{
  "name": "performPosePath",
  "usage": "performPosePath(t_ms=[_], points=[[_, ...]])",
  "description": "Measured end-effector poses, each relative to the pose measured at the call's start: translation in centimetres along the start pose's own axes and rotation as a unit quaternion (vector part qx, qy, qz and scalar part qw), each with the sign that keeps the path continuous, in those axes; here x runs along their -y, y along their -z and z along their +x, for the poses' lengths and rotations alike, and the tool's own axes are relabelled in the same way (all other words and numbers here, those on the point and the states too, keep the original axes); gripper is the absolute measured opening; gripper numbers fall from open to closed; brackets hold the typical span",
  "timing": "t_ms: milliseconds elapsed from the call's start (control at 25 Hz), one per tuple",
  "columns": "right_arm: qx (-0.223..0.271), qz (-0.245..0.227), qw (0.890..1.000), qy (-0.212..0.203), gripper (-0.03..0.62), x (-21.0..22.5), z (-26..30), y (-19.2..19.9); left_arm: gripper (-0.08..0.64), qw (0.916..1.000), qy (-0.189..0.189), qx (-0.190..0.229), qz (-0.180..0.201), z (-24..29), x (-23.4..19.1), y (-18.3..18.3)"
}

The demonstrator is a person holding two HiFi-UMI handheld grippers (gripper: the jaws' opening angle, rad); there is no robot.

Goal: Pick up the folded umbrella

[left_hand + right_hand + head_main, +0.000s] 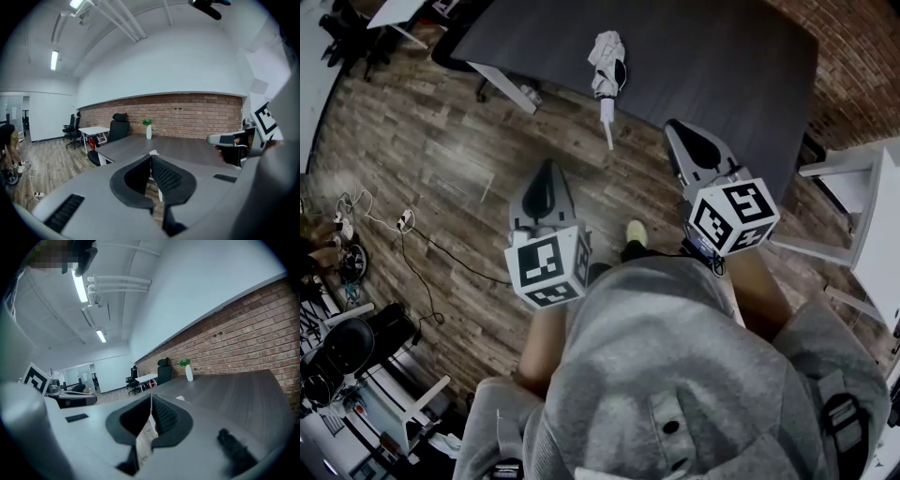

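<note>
Grey hoodie [675, 347], white folded umbrella [607, 64], handle [607, 117] overhanging dark table [722, 56]

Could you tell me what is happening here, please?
A person in a grey hoodie holds a two-jaw gripper in each hand, facing a dark table. A folded white umbrella lies at the table's near edge, its thin end sticking out over the wooden floor. The left gripper and right gripper are both shut and empty, short of the umbrella. It has not been picked up yet.
</note>
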State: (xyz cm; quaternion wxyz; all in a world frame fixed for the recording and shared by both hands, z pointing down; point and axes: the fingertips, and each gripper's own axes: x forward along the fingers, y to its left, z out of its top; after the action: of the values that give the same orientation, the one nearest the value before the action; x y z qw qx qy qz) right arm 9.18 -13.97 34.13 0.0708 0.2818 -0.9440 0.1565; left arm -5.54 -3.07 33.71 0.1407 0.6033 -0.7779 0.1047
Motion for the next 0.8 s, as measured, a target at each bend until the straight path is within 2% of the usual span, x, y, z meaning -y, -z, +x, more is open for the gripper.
performPosePath(t_ms=[800], points=[[-0.002,0.013,1.000,-0.020,0.025,2.3,2.8,-0.7,0.014,0.9998,-0.016,-0.002,0.009,3.0,0.1,-1.0]])
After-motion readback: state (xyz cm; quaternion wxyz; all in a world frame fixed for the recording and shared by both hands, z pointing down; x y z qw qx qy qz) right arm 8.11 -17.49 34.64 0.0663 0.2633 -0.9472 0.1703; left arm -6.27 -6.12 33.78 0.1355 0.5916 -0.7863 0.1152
